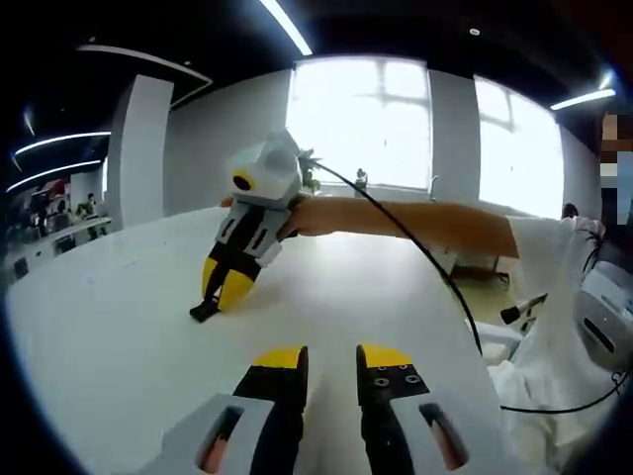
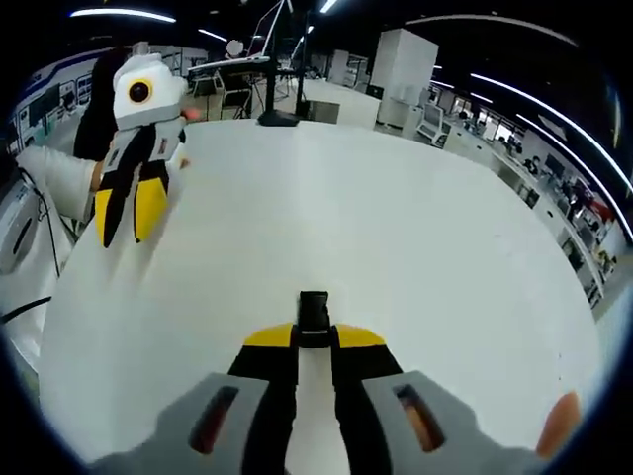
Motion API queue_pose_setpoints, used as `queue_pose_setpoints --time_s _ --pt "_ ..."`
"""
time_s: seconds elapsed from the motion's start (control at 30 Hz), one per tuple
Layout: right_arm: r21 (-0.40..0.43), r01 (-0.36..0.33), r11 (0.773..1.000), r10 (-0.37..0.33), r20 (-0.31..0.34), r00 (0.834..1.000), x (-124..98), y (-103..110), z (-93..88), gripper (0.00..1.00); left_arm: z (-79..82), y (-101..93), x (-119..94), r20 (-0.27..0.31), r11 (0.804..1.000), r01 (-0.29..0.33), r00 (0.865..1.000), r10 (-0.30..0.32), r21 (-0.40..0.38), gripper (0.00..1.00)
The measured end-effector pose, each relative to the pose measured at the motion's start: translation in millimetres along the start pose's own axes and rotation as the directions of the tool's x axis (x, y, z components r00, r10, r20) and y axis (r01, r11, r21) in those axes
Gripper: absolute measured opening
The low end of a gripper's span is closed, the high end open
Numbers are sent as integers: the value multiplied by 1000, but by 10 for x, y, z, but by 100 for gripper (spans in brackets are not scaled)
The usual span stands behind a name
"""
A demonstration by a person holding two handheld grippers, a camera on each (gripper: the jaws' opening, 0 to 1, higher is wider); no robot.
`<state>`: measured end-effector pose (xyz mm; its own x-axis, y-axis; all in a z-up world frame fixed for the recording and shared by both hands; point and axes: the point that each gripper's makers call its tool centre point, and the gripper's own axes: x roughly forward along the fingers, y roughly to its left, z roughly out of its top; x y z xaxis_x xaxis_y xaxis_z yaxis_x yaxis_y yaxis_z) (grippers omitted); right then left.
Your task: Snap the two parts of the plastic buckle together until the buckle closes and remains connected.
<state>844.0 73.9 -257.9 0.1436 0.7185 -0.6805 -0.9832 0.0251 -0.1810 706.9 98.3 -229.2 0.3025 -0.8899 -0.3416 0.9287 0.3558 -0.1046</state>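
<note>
The right claw (image 2: 315, 341) pinches one black buckle piece (image 2: 315, 309) low over the white worktop (image 2: 415, 228); a shallow grip could let it twist. The left claw (image 1: 331, 361) hangs slightly parted, empty

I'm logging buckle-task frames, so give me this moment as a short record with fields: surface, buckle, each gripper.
surface: white table
buckle part: small black piece on the table, at the right gripper's tips
right gripper: low over the table, jaws close together around the black piece; firm grip unclear
left gripper: jaws slightly apart, nothing between them; seen raised above the table in the right gripper view
second buckle part: cannot tell
</note>
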Motion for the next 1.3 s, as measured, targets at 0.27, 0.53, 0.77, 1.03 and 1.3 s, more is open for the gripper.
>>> queue_pose_setpoints --time_s 0.27,0.53,0.77,1.03,1.3 --pt "-18 30 999 -31 -31 999 -16 -120 -1 13 -5 43 0 -16 1000 -15 1000 15 15 18" --pt "11 76 997 -76 23 997 -131 -257 2 15 3 62 2 -12 1000 -15 1000 15 11 18" --pt "88 100 991 -108 96 989 -186 -258 4 16 5 65 7 -7 1000 -19 1000 19 9 18" --pt "173 177 969 -211 207 955 -203 -357 77 26 -9 88 2 -7 1000 -31 1000 31 3 18" --pt "196 177 964 -221 232 947 -189 -275 81 29 -69 211 10 -59 992 -119 991 122 48 19"
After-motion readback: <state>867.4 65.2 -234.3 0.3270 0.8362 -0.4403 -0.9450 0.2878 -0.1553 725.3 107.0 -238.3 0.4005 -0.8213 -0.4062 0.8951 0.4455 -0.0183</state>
